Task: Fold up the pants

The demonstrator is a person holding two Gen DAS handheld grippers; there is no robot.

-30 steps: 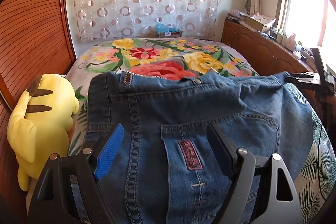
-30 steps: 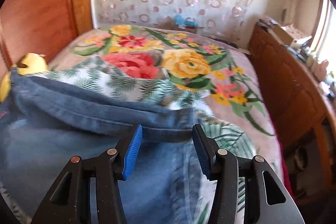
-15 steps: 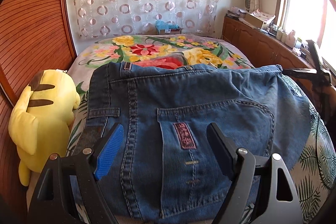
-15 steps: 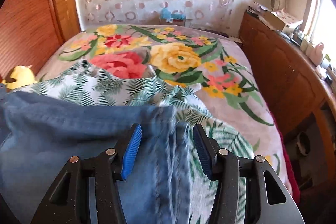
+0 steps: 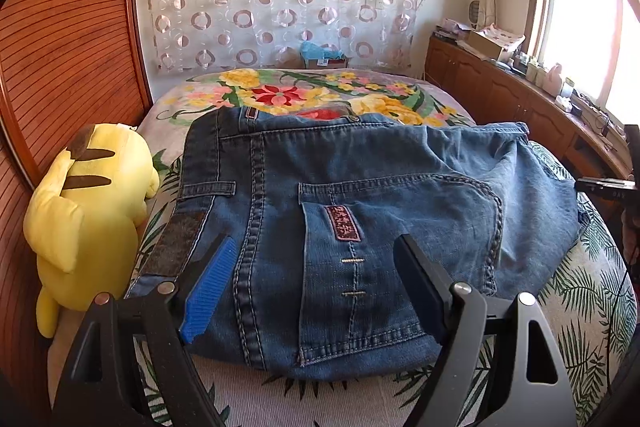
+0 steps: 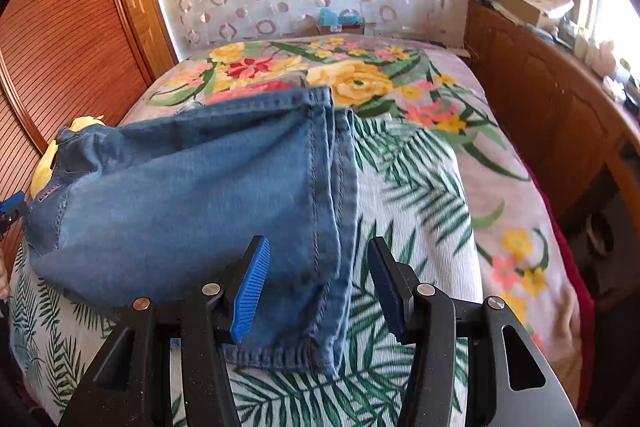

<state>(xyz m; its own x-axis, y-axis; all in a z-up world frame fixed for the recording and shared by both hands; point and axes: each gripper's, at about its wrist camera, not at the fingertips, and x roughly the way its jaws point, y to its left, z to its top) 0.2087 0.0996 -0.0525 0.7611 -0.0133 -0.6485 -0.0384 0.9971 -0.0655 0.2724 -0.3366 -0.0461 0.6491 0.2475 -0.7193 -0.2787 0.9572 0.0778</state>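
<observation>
Blue denim pants point(image 5: 360, 195) lie folded on the bed, back pocket up, waistband toward the far side. My left gripper point(image 5: 316, 291) is open and empty, just above the near edge of the seat part. In the right wrist view the folded leg ends point(image 6: 224, 195) lie flat, hems at the right. My right gripper point(image 6: 320, 287) is open and empty over the near hem corner. The right gripper also shows at the left wrist view's right edge point(image 5: 612, 183).
The bed has a leaf-print cover point(image 6: 416, 195) near me and a floral blanket point(image 5: 304, 95) beyond. A yellow plush toy point(image 5: 88, 211) sits at the left by the wooden wall point(image 5: 60, 47). A wooden cabinet point(image 6: 552, 115) runs along the right.
The pants dropped from held up to lying flat on the bed. Both grippers have pulled back toward me, open, with the cloth released.
</observation>
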